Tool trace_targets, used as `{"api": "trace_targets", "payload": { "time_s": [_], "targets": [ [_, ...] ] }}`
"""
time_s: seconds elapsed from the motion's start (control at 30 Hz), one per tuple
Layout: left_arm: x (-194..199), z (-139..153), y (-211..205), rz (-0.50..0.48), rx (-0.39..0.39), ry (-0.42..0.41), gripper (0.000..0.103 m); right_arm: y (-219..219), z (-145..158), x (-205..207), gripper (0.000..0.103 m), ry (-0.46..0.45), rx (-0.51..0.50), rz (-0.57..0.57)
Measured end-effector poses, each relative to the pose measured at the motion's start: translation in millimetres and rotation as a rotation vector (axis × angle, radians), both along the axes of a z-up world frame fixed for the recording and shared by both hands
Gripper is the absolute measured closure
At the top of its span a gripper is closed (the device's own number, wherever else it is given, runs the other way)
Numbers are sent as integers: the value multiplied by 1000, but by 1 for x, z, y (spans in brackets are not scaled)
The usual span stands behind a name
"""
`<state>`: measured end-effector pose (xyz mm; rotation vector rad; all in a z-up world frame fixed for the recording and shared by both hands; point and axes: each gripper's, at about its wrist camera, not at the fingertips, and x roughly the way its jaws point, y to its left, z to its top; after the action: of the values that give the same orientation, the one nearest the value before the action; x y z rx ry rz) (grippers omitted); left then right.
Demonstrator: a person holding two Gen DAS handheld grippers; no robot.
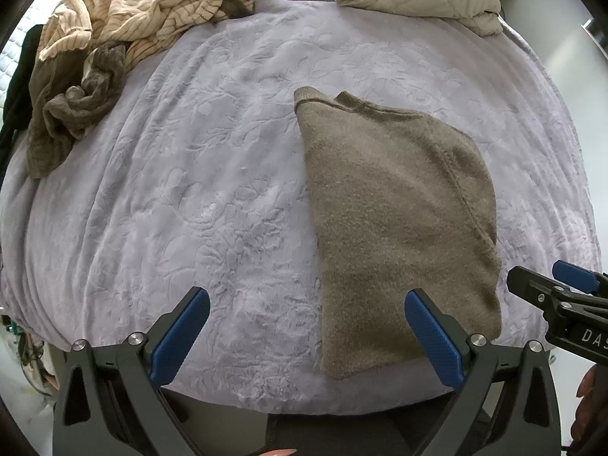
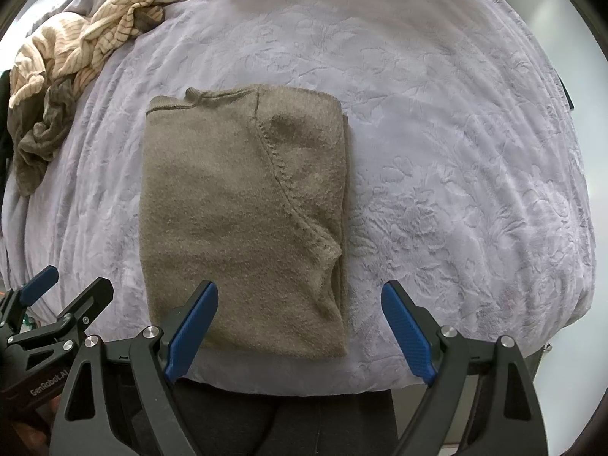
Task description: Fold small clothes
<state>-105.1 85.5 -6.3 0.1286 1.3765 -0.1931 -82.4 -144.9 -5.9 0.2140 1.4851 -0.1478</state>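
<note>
Lavender bedspread (image 2: 437, 121) under folded brown sweater (image 2: 243, 220); left claw (image 1: 307, 326), right claw (image 2: 300, 323) spread wide (both empty).

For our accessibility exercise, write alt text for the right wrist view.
A folded olive-brown knitted sweater lies flat on a lilac embossed bedspread, with the open, empty right gripper above its near edge. Crumpled cream striped clothes sit far left; the left gripper shows at lower left.

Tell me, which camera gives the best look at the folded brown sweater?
The right wrist view: the sweater lies near the middle, whole, with its sleeve seam and stacked right edge plain. In the left wrist view the sweater sits off to the right, stretched by the lens, its near corner behind a tool finger.
</note>
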Motion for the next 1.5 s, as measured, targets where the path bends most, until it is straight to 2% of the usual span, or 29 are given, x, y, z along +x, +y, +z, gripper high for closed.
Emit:
{"api": "trace_targets", "payload": {
  "time_s": [1.5],
  "targets": [
    [-4,1,-2,-1,9,1,0,5,1,-5,13,-13,-25,14]
  ]
}}
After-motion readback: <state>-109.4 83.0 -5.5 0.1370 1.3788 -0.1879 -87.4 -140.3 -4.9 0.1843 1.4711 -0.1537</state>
